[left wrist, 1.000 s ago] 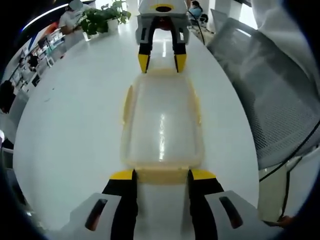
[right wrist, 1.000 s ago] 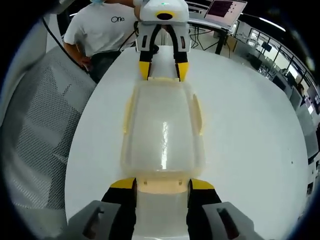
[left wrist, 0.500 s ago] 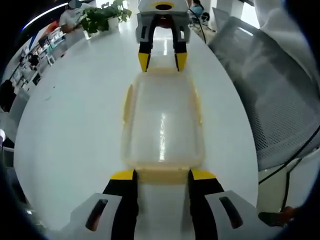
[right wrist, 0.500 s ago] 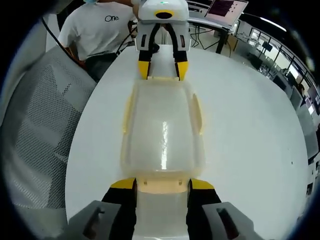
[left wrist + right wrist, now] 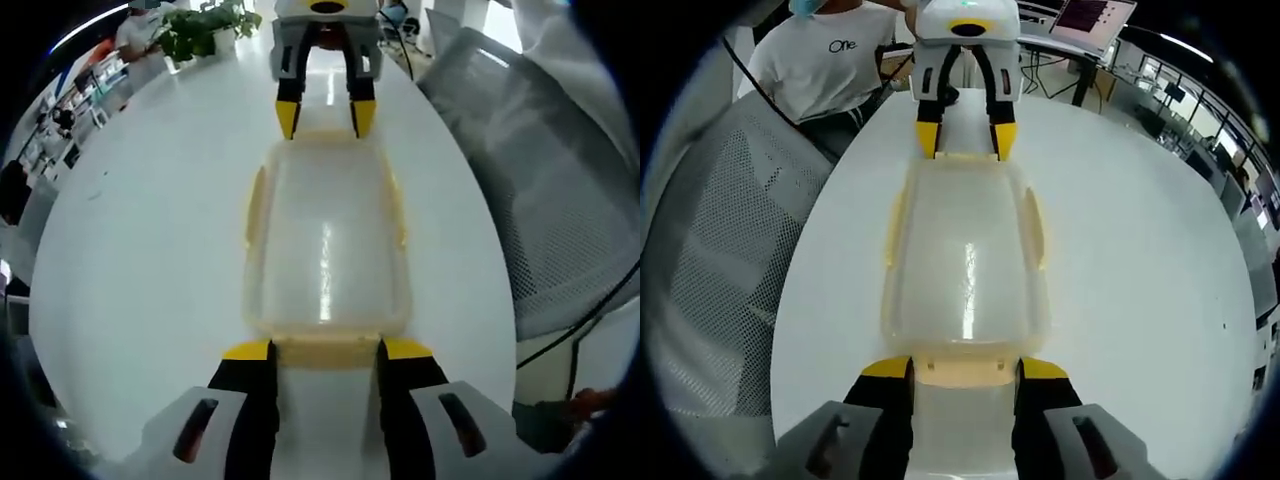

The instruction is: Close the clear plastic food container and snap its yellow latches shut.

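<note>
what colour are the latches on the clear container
Yellow latches, on the container; clearest in the left gripper view.

Table: white round top (image 5: 150,220), glossy, catching overhead glare.
Chair: grey mesh back (image 5: 710,260) at the table's edge.
Plant: green leaves (image 5: 200,25) far across.
Laptop: open screen (image 5: 1095,18) behind.

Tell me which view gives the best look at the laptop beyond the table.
The right gripper view: the open laptop stands beyond the white table, its lit screen facing the camera. The left gripper view looks the opposite way along the clear container, toward a potted plant and a mesh chair.
</note>
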A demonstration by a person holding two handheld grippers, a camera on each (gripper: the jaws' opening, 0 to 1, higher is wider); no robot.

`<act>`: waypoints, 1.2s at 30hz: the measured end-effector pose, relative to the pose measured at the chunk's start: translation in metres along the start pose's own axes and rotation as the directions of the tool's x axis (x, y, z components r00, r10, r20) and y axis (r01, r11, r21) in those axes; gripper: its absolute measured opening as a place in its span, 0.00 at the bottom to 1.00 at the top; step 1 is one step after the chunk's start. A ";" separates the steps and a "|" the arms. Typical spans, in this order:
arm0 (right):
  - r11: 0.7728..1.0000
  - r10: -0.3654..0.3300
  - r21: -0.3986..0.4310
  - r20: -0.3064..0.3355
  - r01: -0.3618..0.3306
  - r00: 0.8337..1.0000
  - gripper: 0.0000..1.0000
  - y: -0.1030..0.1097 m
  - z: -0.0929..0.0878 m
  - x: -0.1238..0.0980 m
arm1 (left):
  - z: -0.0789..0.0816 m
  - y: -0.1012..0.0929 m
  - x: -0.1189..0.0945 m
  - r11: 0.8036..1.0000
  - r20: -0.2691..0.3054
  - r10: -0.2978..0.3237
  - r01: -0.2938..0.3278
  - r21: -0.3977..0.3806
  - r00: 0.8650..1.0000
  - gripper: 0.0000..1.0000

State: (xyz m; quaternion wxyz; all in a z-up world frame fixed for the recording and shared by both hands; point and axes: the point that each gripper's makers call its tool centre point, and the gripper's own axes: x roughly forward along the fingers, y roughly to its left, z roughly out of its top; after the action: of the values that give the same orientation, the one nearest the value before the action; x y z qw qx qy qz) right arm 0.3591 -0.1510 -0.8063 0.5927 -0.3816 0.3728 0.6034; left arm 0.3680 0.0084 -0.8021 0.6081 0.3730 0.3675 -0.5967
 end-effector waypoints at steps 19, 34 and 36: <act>1.000 0.021 0.003 0.009 -0.021 1.000 0.36 0.007 0.007 -0.021 | 0.014 -0.007 -0.020 1.000 -0.002 0.000 0.000 -0.005 1.000 0.37; 1.000 0.012 -0.026 0.028 -0.011 1.000 0.36 0.003 0.018 -0.053 | 0.033 -0.007 -0.051 1.000 -0.019 0.010 -0.010 -0.003 1.000 0.37; 1.000 0.012 -0.029 0.031 -0.011 0.999 0.36 0.003 0.020 -0.058 | 0.036 -0.008 -0.055 1.000 -0.022 0.011 -0.011 -0.003 1.000 0.37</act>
State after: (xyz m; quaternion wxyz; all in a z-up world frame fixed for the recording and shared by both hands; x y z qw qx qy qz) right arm 0.3557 -0.1584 -0.7451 0.5894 -0.3785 0.3570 0.6181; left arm 0.3592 0.0011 -0.7366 0.6080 0.3807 0.3730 -0.5885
